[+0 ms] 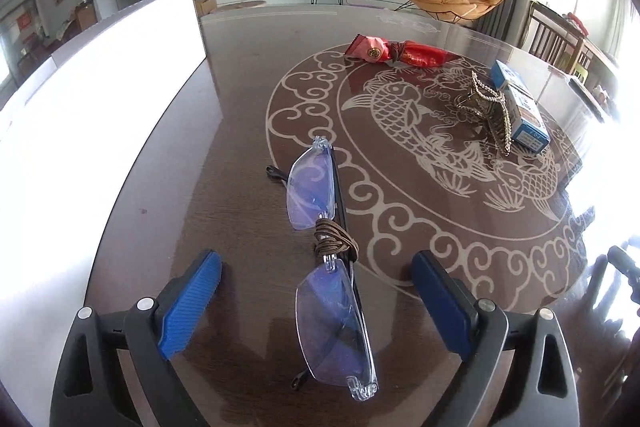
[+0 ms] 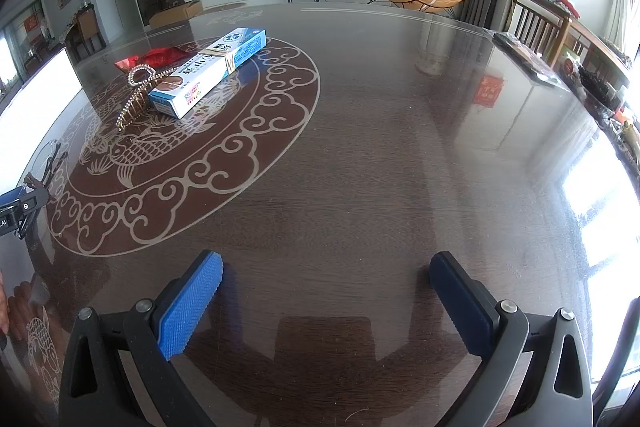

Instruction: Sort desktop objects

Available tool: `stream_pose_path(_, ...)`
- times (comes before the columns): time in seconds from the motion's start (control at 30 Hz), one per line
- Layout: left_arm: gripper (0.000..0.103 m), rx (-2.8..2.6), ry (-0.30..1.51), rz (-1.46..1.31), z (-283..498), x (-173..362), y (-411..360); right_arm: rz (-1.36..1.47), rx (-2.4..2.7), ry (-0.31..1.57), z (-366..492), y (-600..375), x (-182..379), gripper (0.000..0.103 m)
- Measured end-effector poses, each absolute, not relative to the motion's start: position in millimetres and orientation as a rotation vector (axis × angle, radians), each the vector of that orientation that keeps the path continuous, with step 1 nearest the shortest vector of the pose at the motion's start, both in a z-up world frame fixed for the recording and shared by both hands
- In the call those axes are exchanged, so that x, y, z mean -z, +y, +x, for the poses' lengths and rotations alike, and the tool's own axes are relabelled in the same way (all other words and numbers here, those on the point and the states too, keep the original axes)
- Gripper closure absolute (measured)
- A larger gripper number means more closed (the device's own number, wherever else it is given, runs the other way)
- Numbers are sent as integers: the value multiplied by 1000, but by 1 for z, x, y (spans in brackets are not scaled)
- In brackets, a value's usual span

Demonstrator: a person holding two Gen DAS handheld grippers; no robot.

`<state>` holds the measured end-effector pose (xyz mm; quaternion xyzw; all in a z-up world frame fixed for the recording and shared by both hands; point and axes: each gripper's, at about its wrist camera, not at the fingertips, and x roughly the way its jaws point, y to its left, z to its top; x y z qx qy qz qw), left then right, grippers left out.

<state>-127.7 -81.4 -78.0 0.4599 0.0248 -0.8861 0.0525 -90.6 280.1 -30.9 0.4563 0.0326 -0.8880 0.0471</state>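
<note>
Two grippers hover low over a dark glossy table (image 2: 400,147) with a pale fish-and-cloud pattern. The left gripper (image 1: 316,263) has its blue fingers (image 1: 190,307) spread wide, released, with a pair of rimless glasses (image 1: 326,267) lying folded on the table between them, touching neither; a brown cord (image 1: 334,241) is wound round the bridge. The right gripper (image 2: 326,267) is likewise released, its fingers apart over bare tabletop. Farther off, on the pattern, a gold hair clip (image 1: 490,111) lies just beside a blue and white box (image 2: 210,71), the clip on the box's left. Beyond them lies a red wrapped packet (image 1: 396,53). A bright white panel (image 1: 100,99) stands along the table's left side.
</note>
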Motion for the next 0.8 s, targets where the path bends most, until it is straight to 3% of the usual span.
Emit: stream_pose_path(0.8, 0, 2689, 84, 1410, -127, 80, -85, 1392, 2709, 99, -91, 280, 31, 0)
